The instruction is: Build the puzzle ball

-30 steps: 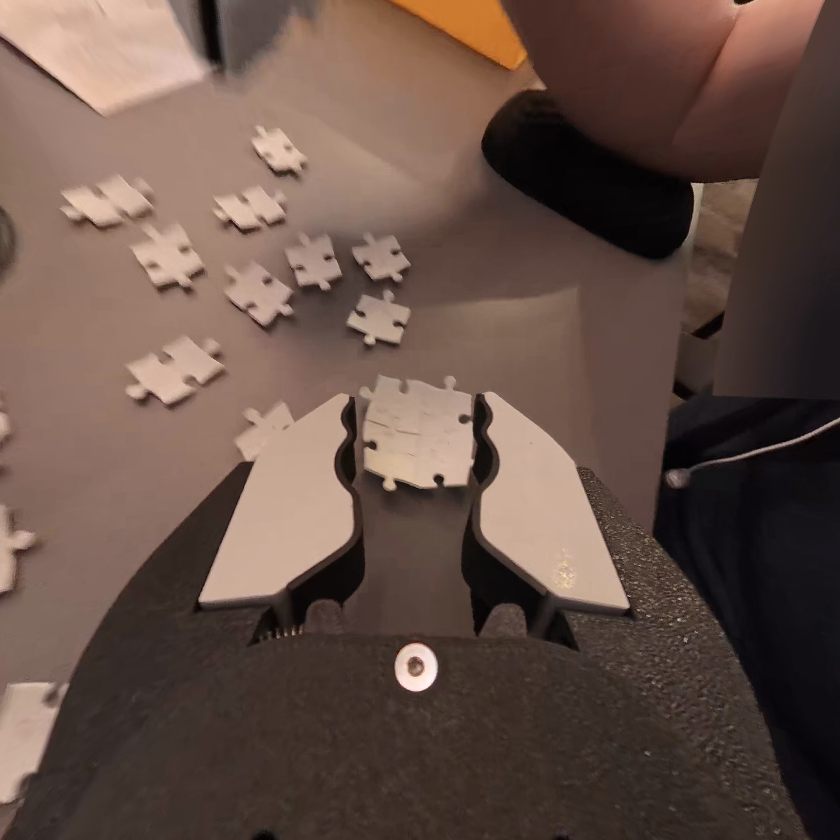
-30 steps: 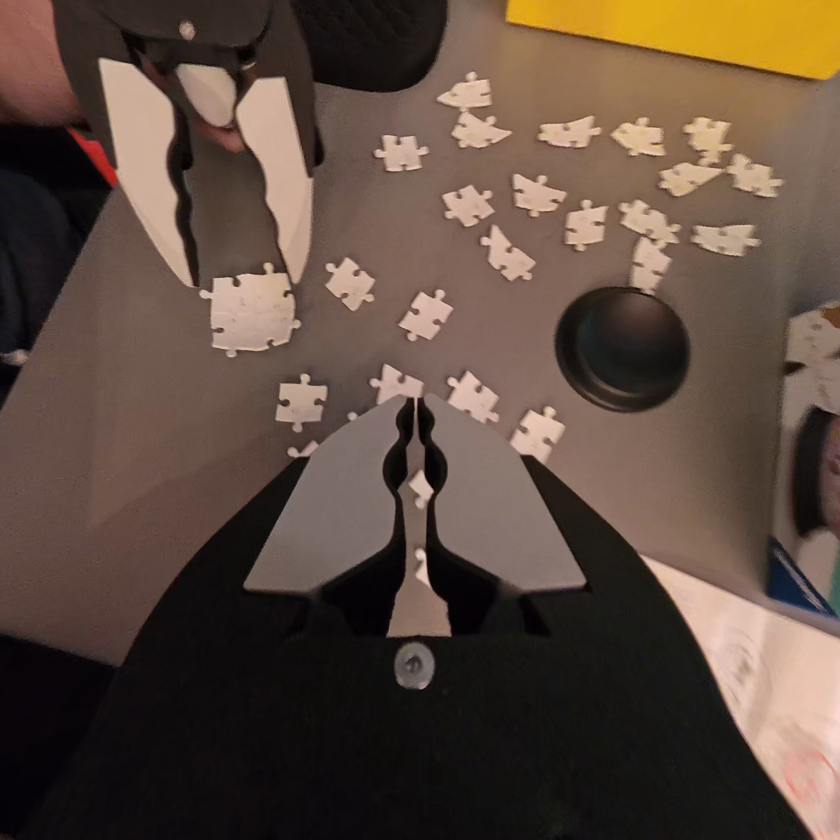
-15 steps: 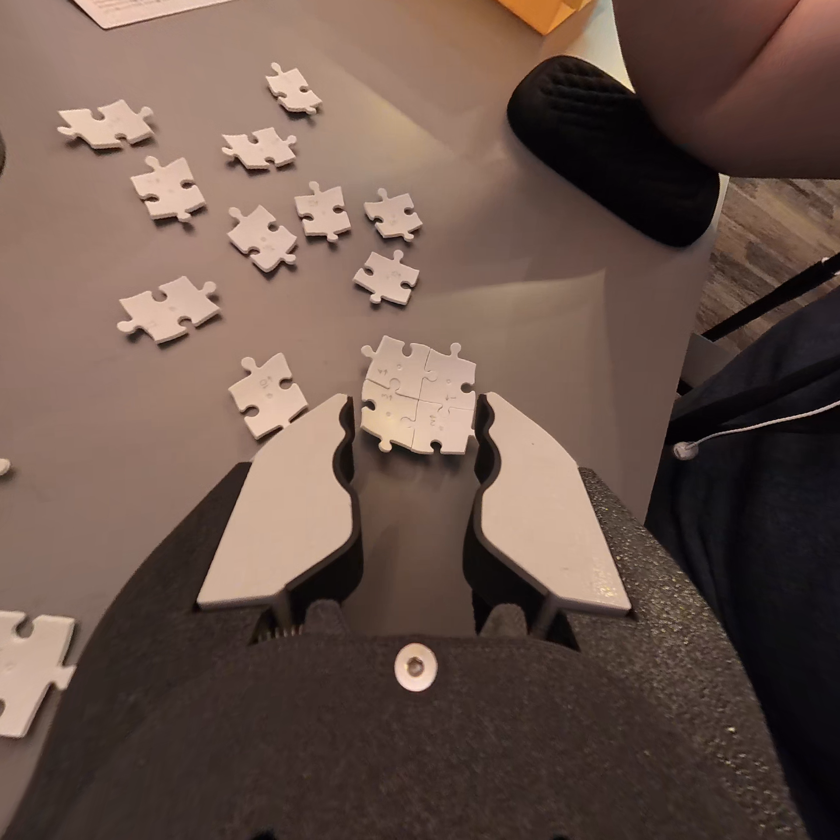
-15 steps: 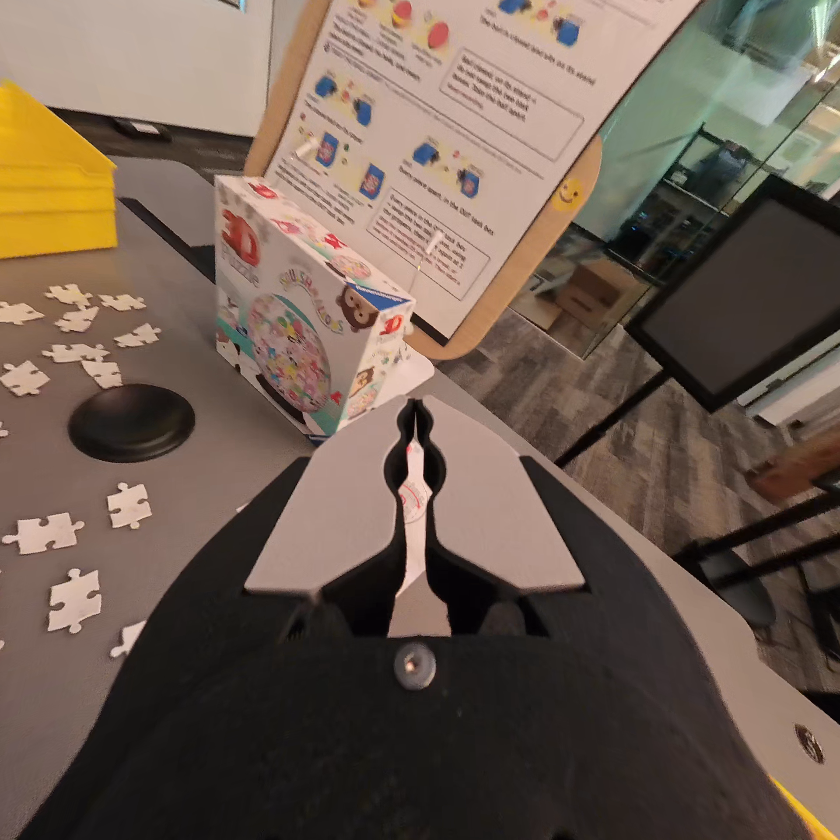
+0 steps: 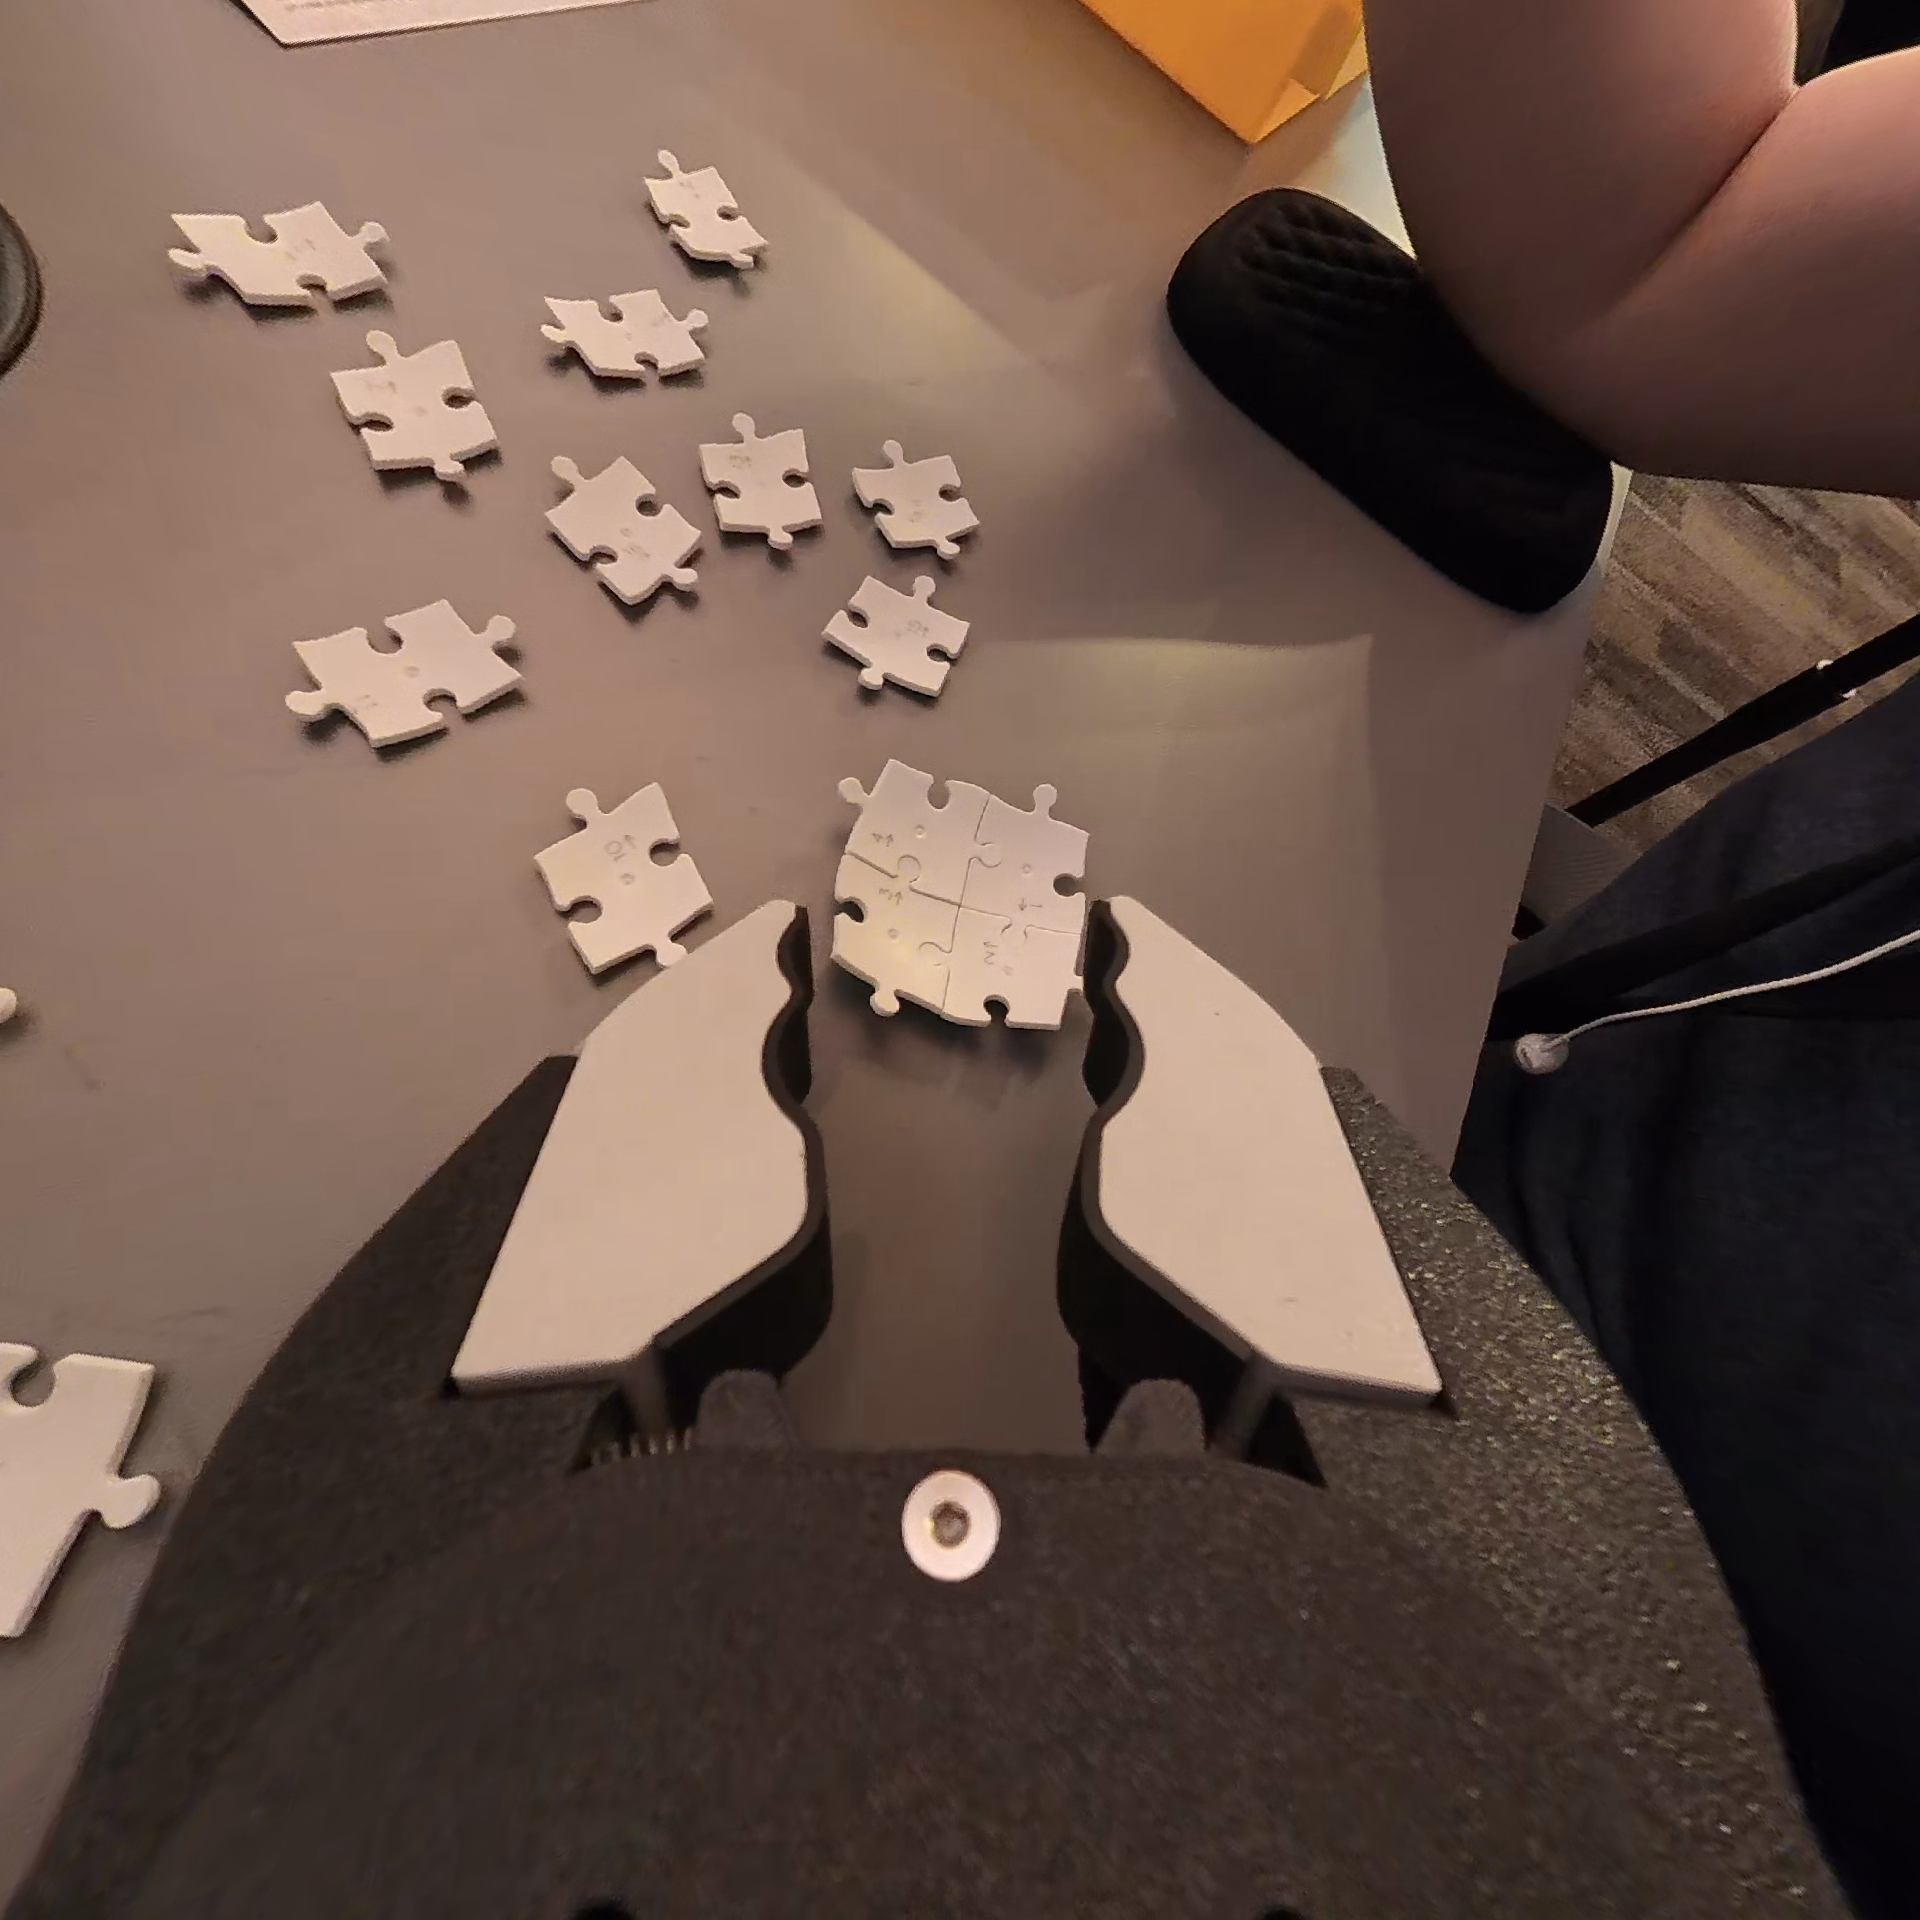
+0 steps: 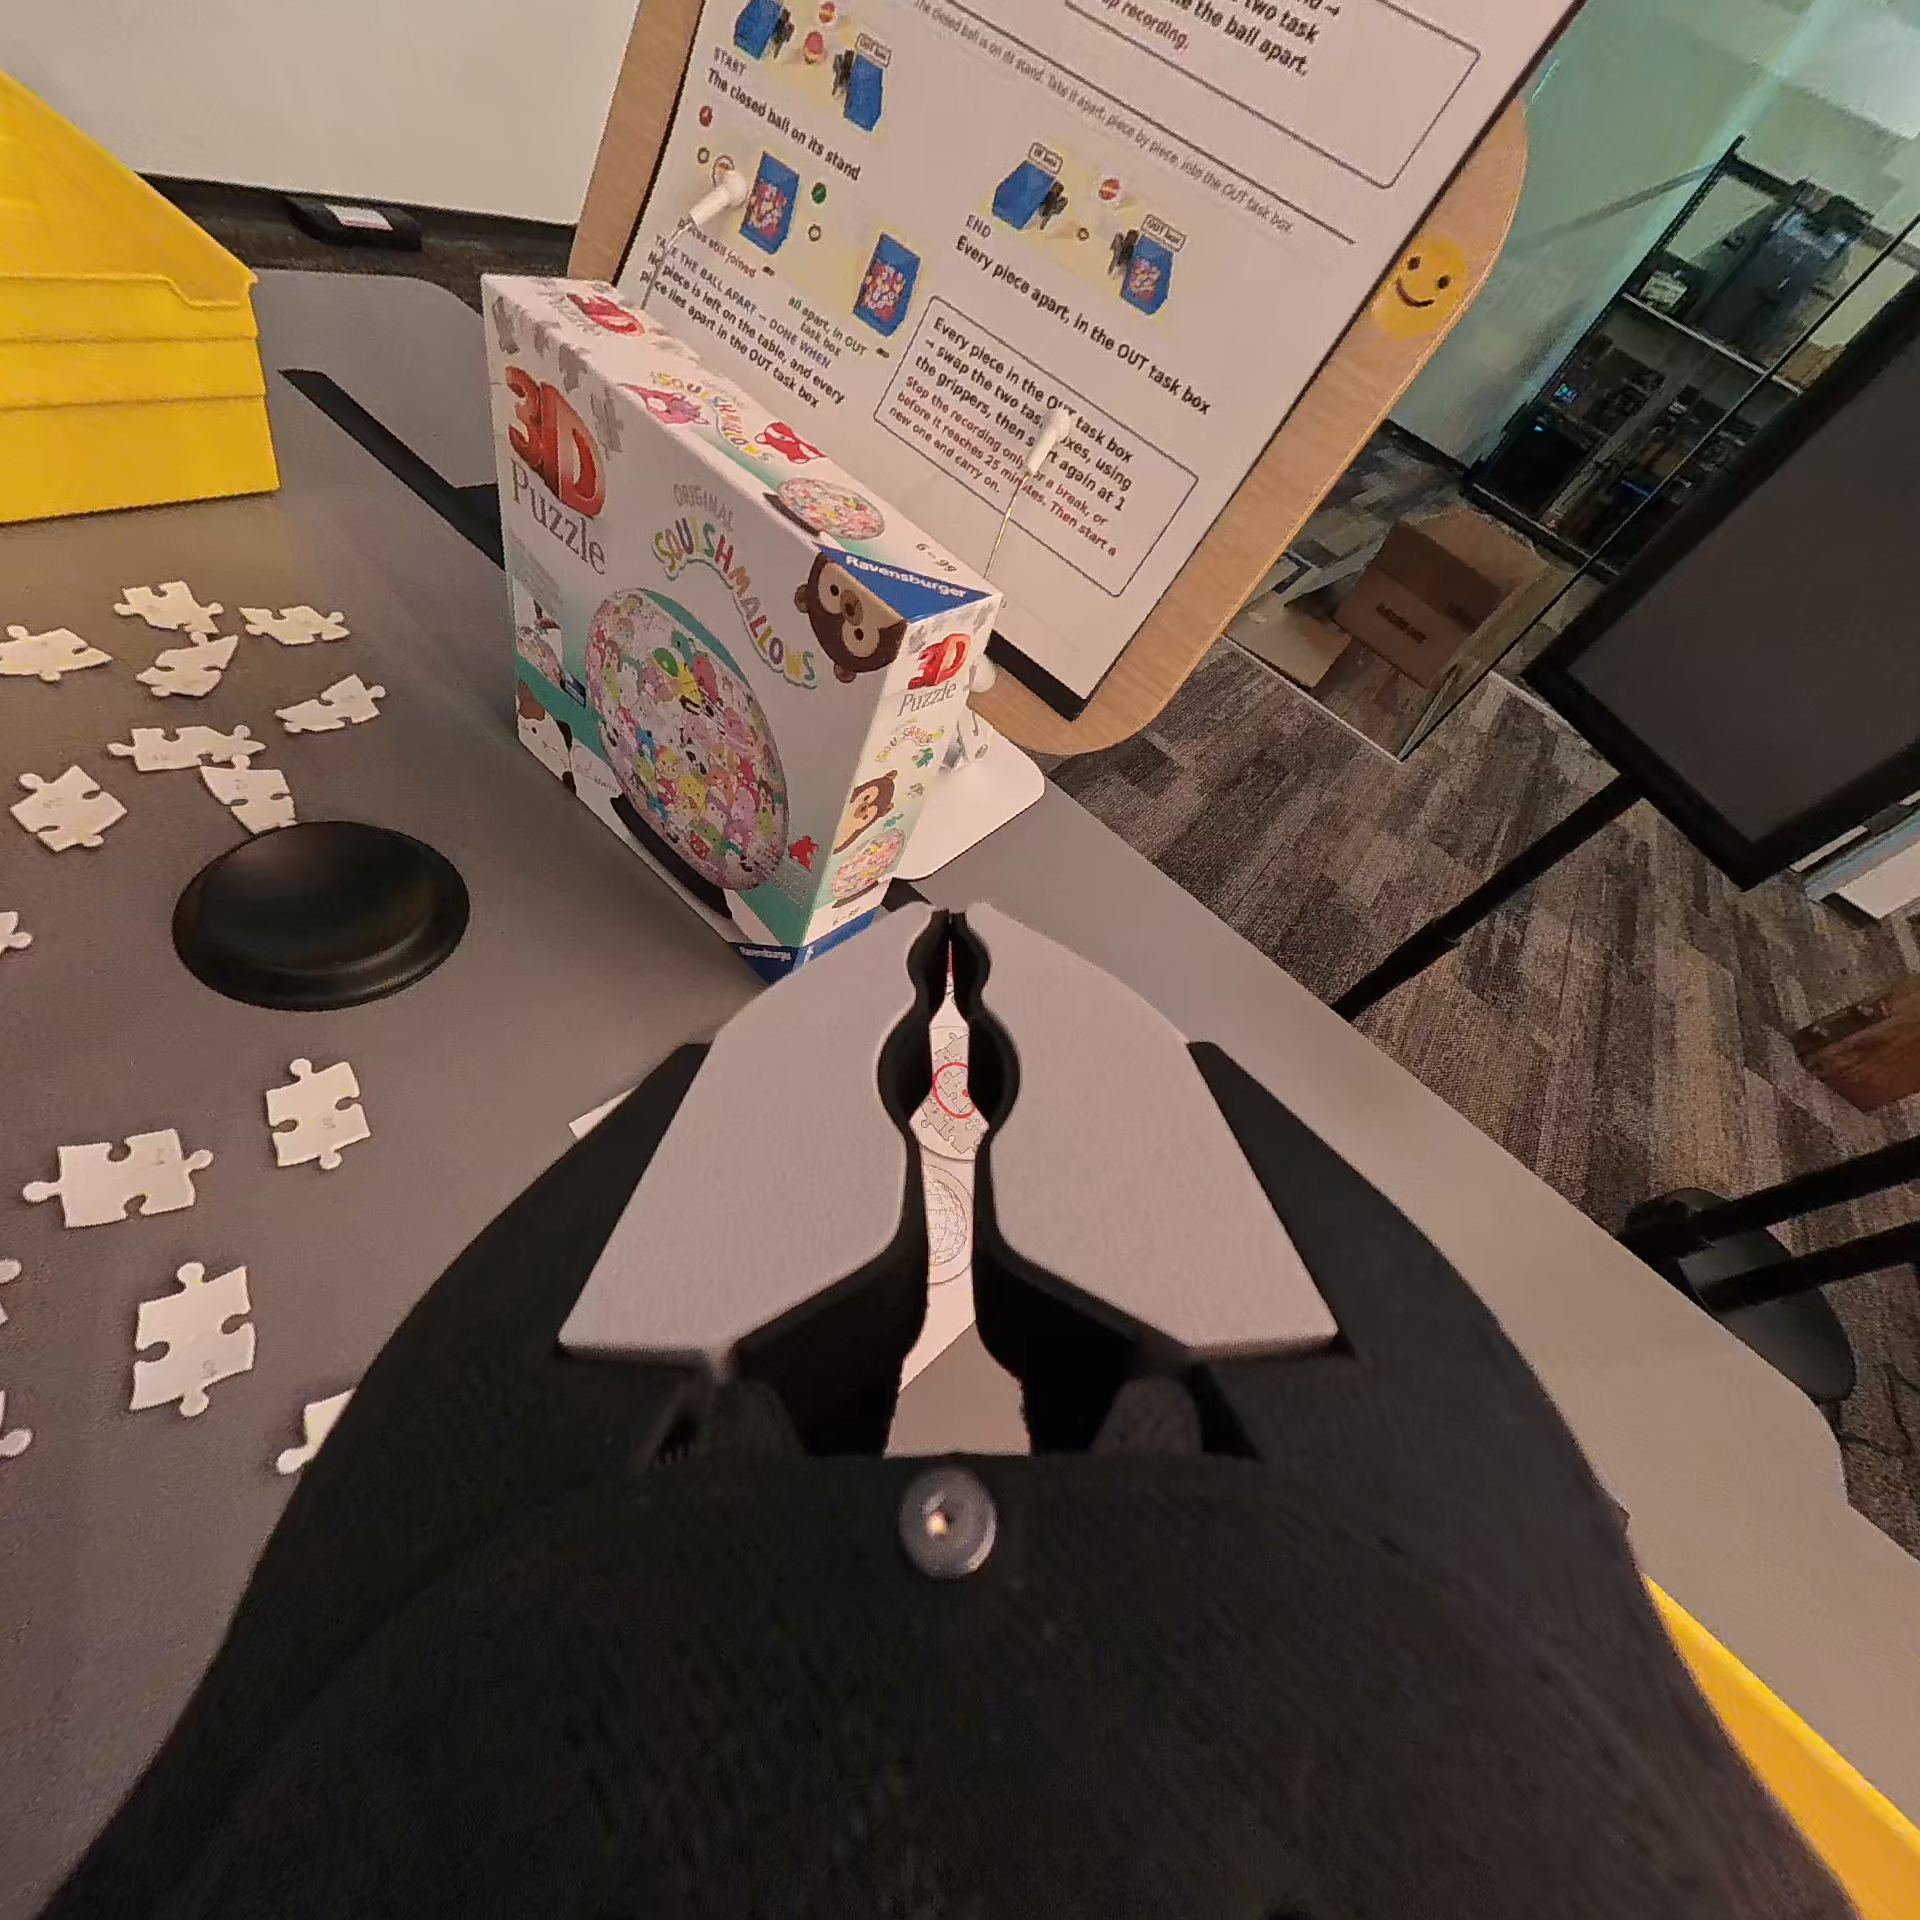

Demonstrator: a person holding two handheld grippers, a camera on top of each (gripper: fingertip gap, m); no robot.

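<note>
Black grainy gripper bodies (image 5: pixel 945 914), grey fingers (image 6: pixel 1132 1174), silver screw (image 5: pixel 950 1527), seemingly navy hoodie (image 5: pixel 1714 1039)

The right gripper (image 6: pixel 951 925), grey-fingered and closed empty, hangs over the grey table's (image 6: pixel 1195 997) far edge, by the upright cardboard puzzle box (image 6: pixel 727 665); a round black stand (image 6: pixel 317 914) (pale loose puzzle pieces (image 6: pixel 312 1112) around it) sits left.

Left gripper (image 5: pixel 945 940): jaws spread wide, nothing between them, angled down at the table. Right gripper (image 6: pixel 951 925): jaws closed, tips meeting, empty.
</note>
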